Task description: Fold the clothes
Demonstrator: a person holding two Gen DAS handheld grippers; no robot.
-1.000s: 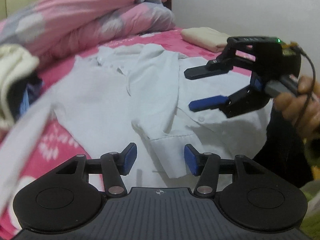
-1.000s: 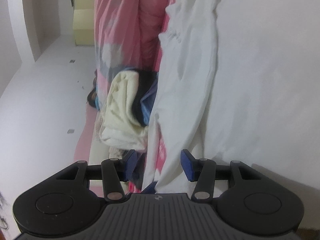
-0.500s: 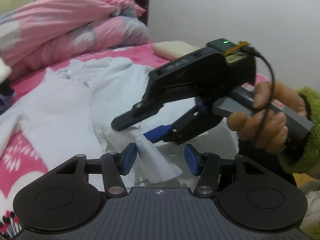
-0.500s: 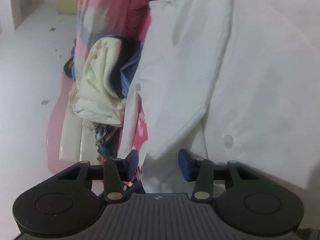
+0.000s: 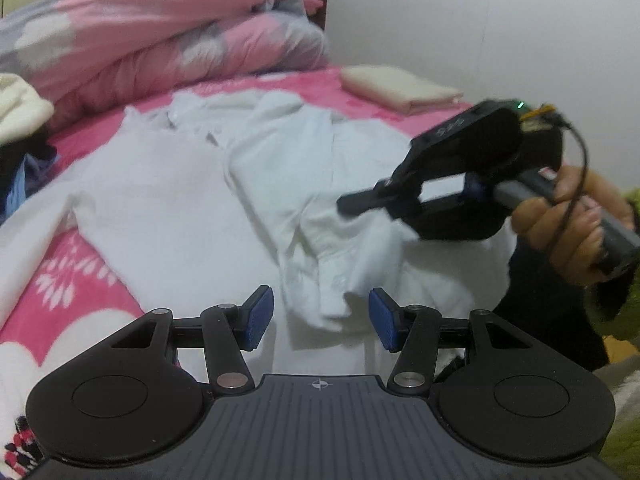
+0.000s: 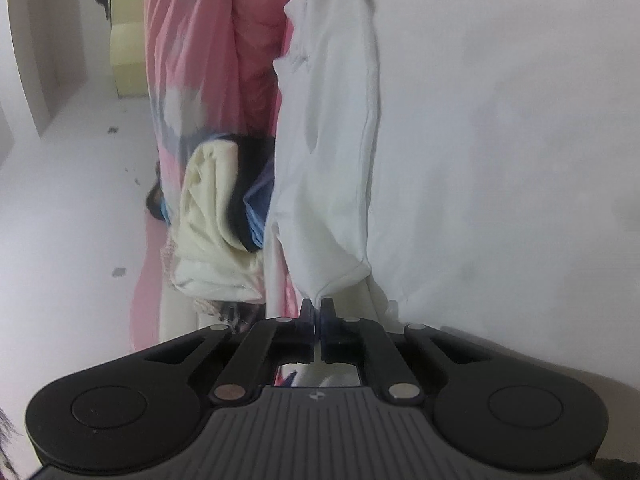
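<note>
Right wrist view is showing the right gripper (image 6: 317,310) clenching, jaws just closed, on the white shirt's (image 6: 332,184) cuff, the sleeve stretching straight ahead across the bed (image 5: 80,280).

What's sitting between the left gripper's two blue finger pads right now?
In the left wrist view, the left gripper is open and a folded cuff end of the white button-up shirt lies between its pads, unpinched.

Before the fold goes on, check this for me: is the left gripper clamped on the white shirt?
No. The left gripper stands open, its blue pads apart on either side of the white shirt's cuff without pressing on it.
</note>
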